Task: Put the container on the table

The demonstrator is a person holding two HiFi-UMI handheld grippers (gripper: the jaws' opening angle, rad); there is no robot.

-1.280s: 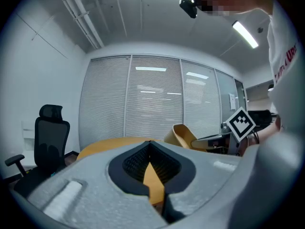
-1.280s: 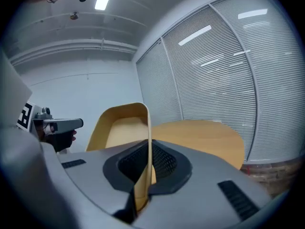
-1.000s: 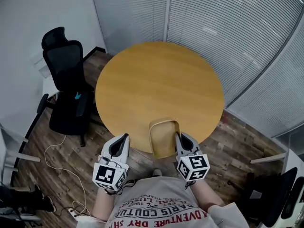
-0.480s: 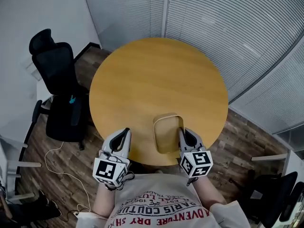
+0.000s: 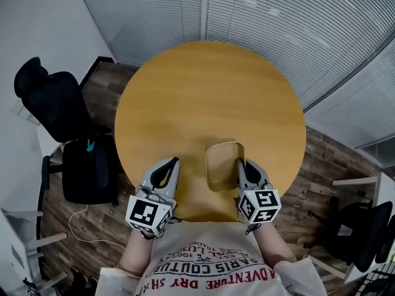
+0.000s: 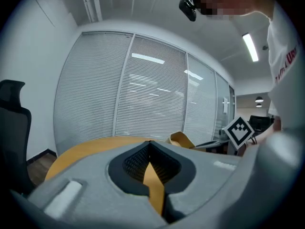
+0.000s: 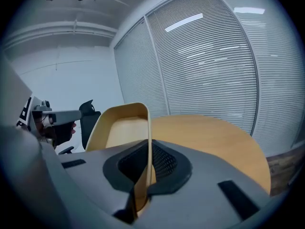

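Note:
A tan, rounded-rectangular container (image 5: 221,166) with an empty inside hangs over the near part of the round wooden table (image 5: 210,91). My right gripper (image 5: 241,166) is shut on the container's right wall; in the right gripper view that thin wall (image 7: 148,128) runs up between the jaws. My left gripper (image 5: 171,165) is over the table's near edge, a little left of the container, shut with nothing in it. In the left gripper view its tips (image 6: 150,142) meet, and the container (image 6: 183,139) shows to the right. Whether the container touches the tabletop I cannot tell.
A black office chair (image 5: 68,134) stands left of the table. A second dark chair (image 5: 364,227) is at the lower right. Walls of slatted blinds (image 5: 278,23) curve round behind the table. A white cable (image 5: 80,217) lies on the wooden floor.
Both grippers and the container have moved forward, from over the table's near edge to further in above the tabletop. The grip on the container's wall is unchanged.

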